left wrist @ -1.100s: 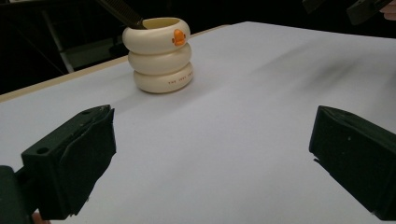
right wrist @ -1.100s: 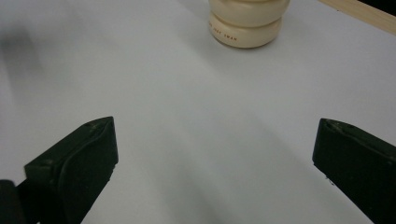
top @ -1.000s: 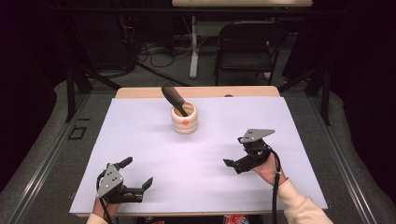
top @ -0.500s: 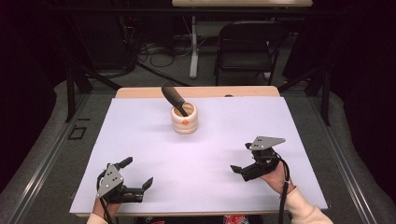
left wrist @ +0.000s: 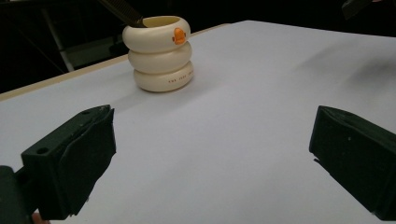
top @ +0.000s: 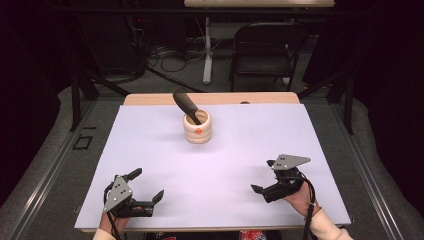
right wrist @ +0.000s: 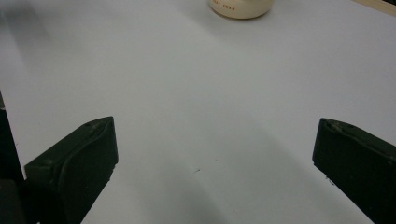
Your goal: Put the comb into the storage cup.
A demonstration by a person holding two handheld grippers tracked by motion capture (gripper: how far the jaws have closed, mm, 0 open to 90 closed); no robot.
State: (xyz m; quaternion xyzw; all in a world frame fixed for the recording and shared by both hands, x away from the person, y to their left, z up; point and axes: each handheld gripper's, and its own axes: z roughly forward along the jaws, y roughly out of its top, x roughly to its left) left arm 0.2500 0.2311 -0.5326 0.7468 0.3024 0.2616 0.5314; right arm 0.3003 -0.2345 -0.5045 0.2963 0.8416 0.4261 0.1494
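White below everything: working over a white sheet (top: 225,165) spread across a wooden table (top: 150,99).

Facing a cream pot (top: 197,131) of three stacked rings, standing upright toward the far middle of the sheet and bearing an orange mark on its top ring. Judging it stiff, glossy and fairly heavy, probably ceramic or hard plastic, so likely slippery and liable to chip. Taking it gently over the rim, or around a groove between two rings.

Noting a black handle (top: 186,104) leaning out of the pot toward the far left. Judging it light and rigid. Gripping it just above the rim and lifting along its tilt, so as not to tip the pot.

Holding the left gripper (top: 147,183) near the front left edge and the right gripper (top: 262,176) near the front right, both with jaws spread wide and pinching nothing. Keeping both well apart from the pot, with pot and handle ahead, roughly midway between the two.
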